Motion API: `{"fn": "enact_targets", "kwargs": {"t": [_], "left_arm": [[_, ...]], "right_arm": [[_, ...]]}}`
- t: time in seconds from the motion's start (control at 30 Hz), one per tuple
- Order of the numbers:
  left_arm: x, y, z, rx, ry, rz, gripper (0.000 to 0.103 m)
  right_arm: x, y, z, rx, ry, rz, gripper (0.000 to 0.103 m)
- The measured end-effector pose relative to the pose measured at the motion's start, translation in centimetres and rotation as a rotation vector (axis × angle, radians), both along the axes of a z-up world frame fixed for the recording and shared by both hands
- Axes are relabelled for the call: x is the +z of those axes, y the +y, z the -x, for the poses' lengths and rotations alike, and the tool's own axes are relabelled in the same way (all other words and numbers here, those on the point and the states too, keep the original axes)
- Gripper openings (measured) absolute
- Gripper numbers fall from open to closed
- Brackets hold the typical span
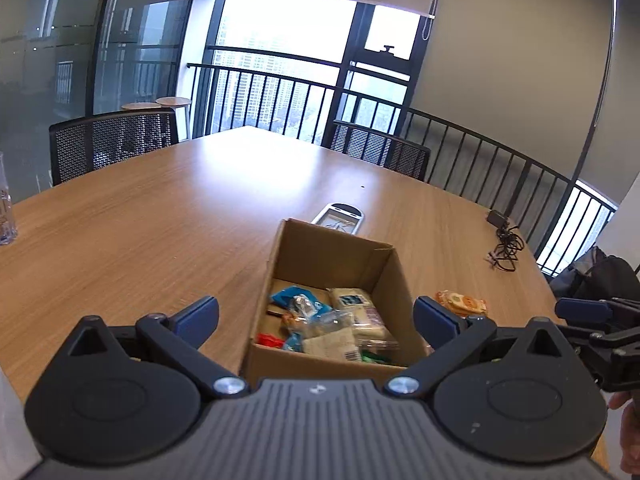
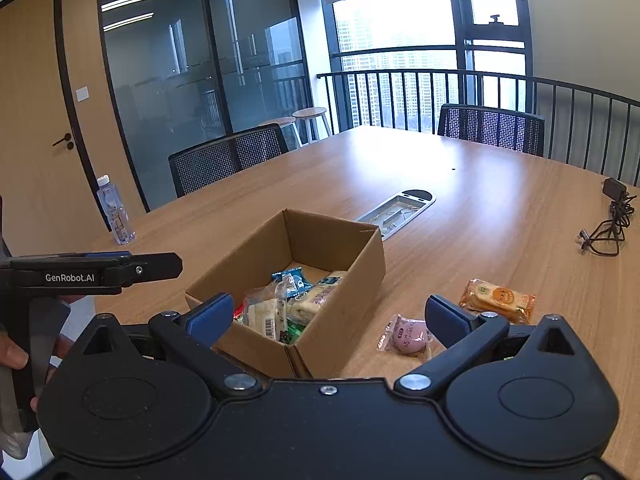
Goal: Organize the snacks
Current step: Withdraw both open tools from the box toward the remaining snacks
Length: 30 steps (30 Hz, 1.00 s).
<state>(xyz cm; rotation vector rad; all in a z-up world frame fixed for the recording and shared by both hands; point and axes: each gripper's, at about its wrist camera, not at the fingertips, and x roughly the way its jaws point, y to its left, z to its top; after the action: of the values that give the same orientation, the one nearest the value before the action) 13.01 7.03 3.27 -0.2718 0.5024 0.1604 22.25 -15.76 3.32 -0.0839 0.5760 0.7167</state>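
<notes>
Box at centre frame, loose snacks to its lower right

The cardboard box stands on the worktop at centre, holding a heap of snack packets. Two more packets lie on the worktop at lower right: the round cake packet just beside the box, the cracker packet further right. The cable hatch sits behind the box, the charger cable at far right, the water bottle at left.

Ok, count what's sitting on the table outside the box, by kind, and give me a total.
Snack packets: 2, orange and pink
Water bottles: 1
Chargers with cable: 1
Total: 4
</notes>
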Motion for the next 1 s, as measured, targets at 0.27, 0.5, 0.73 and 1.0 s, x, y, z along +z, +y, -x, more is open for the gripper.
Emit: {"fn": "enact_targets", "kwargs": {"t": [0.27,0.5,0.73,1.0], "left_arm": [[-0.1,-3.1,-0.5,-0.057,-0.008,0.000,0.103],[-0.3,-5.4,-0.8,-0.082,0.003,-0.004,0.103],[-0.2,-7.2,-1.2,-0.101,0.013,0.002,0.103],[-0.2,-8.6,-1.5,-0.109,0.022,0.010,0.103]], "right_arm": [[-1.0,-2.7,-0.3,-0.043,0.018,-0.012,0.103],[-1.6,-5.0,-0.4,-0.073,0.026,-0.013,0.103],[-2.2,-7.1,-0.6,-0.096,0.034,-0.010,0.103],[-3.1,-9.0,-0.9,-0.122,0.047,-0.017,0.103]]}}
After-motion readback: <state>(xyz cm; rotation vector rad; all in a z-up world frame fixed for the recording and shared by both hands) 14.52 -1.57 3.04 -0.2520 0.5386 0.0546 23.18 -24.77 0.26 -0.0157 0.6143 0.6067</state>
